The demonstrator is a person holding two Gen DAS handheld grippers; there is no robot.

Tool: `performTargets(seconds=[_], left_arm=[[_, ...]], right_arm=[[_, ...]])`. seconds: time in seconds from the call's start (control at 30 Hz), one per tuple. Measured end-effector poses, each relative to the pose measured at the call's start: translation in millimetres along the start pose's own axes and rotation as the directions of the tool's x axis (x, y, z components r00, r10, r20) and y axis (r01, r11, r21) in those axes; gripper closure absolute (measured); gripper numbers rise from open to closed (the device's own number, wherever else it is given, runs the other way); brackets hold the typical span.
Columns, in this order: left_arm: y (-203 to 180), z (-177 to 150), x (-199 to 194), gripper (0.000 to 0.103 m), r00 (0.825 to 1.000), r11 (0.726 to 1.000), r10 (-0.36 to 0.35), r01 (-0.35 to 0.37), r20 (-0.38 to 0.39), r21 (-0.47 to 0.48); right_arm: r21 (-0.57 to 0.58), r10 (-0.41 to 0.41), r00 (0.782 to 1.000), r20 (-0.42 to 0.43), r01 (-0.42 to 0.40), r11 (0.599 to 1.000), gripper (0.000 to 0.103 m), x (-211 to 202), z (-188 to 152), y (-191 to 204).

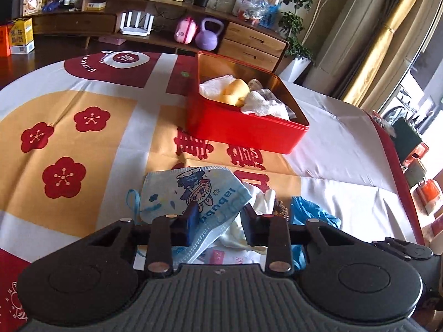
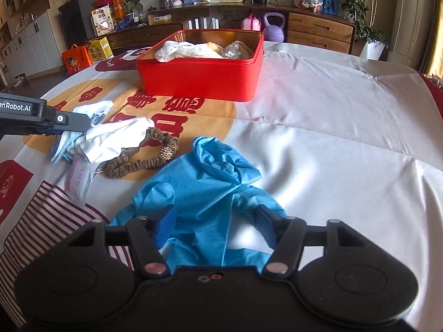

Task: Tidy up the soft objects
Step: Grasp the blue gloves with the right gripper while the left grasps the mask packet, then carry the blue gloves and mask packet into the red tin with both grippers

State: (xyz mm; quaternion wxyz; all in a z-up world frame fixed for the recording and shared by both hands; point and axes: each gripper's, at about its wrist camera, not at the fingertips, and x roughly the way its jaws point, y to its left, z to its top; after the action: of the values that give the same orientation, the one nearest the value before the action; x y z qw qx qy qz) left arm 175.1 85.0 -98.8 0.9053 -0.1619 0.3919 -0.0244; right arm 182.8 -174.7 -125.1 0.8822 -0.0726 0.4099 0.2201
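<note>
**A:** Item one, the soft objects: where are they located?

**B:** A loose heap is recorded on the near part of the bench [image 2: 332, 127]. Listed: a blue printed face mask [image 1: 193, 191], a crumpled white cloth [image 2: 116, 138] touching it, a brown ruched headband [image 2: 144, 155] with a beaded knot just beside the cloth, a flat pink-and-white packet [image 2: 79, 177] partly under the cloth, and a creased blue glove [image 2: 205, 177] nearest the right side.

**A:** And the container?

**B:** A red tin [image 2: 199, 80], lid off, is set farther back on the bench. White towels [image 2: 180, 51] and a yellow soft piece [image 1: 235, 91] are seen inside, reaching the rim.

**A:** State of the fingers?

**B:** Left gripper [image 1: 221, 213]: the fingers are drawn fairly close, with the mask and the white cloth bunched between them; whether the pads press cannot be told. Right gripper [image 2: 216, 211]: the fingers are held wide apart, one on each side of the glove, and nothing is gripped.

**A:** Surface?

**B:** The bench is covered by a white cloth printed with an ochre disc, red plum blossoms, red characters and a striped corner; creases are noted.

**A:** Room?

**B:** A wooden sideboard [image 2: 318, 30] is entered along the far wall, with a purple kettlebell [image 2: 272, 29] on its lower shelf, a potted plant [image 2: 371, 33] beside it, and gold curtains [image 1: 387, 41] at a bright window.
</note>
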Motion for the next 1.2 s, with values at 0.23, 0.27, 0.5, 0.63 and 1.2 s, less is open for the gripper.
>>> performTargets(seconds=[0.23,0.27,0.5,0.63,1.2], left_arm=[[6.0,3.5,-2.9,0.091,0.999,0.999,0.042,-0.042,0.02,0.005],[6.5,4.1,-3.4,0.092,0.999,0.999,0.047,-0.047,0.023,0.007],[11.2,11.2,-14.1,0.096,0.997,0.998,0.052,-0.053,0.056,0.015],[16.0,17.8,-25.5,0.097,0.995,0.999,0.048,-0.048,0.089,0.007],[-0.3,61.0,-67.4,0.098,0.988,0.998,-0.019,0.01,0.153,0.063]], right_arm=[[-0.03,-0.05,0.999,0.011,0.051,0.998,0.083,-2.5,-1.5,-3.8],[-0.029,-0.057,0.998,0.015,0.057,0.998,0.094,-3.2,-1.2,-4.8],[-0.001,-0.049,0.997,0.061,0.049,0.999,0.103,-15.9,2.6,-10.1],[0.015,-0.03,0.995,0.097,0.029,0.999,0.103,-28.4,8.9,-11.0],[0.042,0.066,0.974,0.219,-0.077,0.996,0.103,-81.0,73.1,-19.7]])
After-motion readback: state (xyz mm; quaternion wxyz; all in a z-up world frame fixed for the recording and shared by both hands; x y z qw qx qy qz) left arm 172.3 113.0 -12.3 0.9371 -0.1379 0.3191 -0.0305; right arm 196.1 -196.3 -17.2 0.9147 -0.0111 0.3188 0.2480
